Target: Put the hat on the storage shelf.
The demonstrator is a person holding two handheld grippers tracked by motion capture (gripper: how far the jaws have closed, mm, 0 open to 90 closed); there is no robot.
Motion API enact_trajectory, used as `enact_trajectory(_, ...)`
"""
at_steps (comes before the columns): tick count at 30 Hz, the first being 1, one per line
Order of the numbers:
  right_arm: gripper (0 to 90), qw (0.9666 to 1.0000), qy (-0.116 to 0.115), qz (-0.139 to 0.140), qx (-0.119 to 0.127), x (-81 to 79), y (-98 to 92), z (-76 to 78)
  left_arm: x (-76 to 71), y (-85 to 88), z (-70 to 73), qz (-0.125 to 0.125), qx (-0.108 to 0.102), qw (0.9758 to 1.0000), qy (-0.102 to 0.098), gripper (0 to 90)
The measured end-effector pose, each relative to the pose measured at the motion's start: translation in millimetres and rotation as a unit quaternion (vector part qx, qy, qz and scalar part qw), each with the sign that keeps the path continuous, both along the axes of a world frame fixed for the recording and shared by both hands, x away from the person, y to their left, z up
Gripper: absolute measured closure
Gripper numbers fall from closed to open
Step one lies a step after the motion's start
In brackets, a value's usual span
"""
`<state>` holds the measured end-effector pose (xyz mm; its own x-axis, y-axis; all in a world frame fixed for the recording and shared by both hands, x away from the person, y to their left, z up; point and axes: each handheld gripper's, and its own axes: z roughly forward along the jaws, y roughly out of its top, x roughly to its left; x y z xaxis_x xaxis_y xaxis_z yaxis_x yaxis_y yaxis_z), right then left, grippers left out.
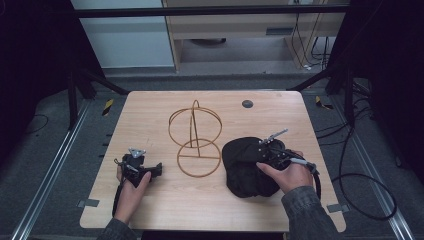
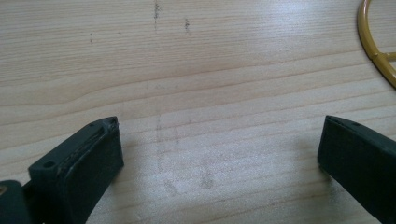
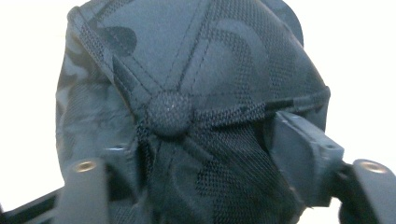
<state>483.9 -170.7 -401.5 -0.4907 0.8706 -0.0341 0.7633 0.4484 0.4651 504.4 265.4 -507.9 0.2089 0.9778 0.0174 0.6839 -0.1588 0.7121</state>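
A black cap (image 1: pixel 245 170) lies crumpled on the right half of the wooden table (image 1: pixel 150 115). My right gripper (image 1: pixel 261 159) reaches onto its crown from the right. In the right gripper view the cap (image 3: pixel 187 56) has its top button (image 3: pixel 169 112) just beyond the jaws, and the right gripper (image 3: pixel 201 140) pinches bunched mesh fabric between them. A gold wire stand (image 1: pixel 196 135) with two rings stands mid-table. My left gripper (image 1: pixel 156 169) rests on the table left of the stand, open, with bare wood between its jaws (image 2: pixel 219 135). The stand's base ring (image 2: pixel 373 46) curves in at the upper right.
A small dark round disc (image 1: pixel 247 104) sits in the table near the far edge. Cables trail on the floor to the right of the table (image 1: pixel 360 190). Metal rails run along both sides of the table.
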Motion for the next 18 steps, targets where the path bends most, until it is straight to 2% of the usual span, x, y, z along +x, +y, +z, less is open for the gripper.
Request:
enact_trajectory(1,43.5,1.0,0.002,0.0,0.0,0.0,0.1,0.0,0.0,-0.1,0.0,-0.001,0.0,1.0,0.0,0.0)
enact_trajectory(2,52.4,0.9998,0.013,0.009,0.013,0.5,-1.0,-0.1,0.0,-0.1,0.0,-0.001,0.0,1.0,0.0,0.0)
enact_trajectory(5,60.6,0.9994,0.025,0.016,0.018,1.0,-2.1,-5.0,-0.1,-0.3,0.0,-0.001,0.0,1.0,0.0,0.0)
enact_trajectory(11,73.8,0.9992,0.017,0.017,0.031,1.6,-5.7,-6.7,-0.1,-0.2,0.0,-0.001,0.001,1.0,0.0,0.0)
enact_trajectory(13,76.9,0.9992,0.006,0.025,0.031,2.1,-7.4,-5.6,-0.1,-0.3,0.0,-0.001,0.001,1.0,0.0,0.0)
enact_trajectory(18,81.2,0.9989,-0.003,0.028,0.036,2.3,-9.9,-2.5,-0.1,-0.2,0.0,-0.001,0.001,1.0,0.0,0.0)
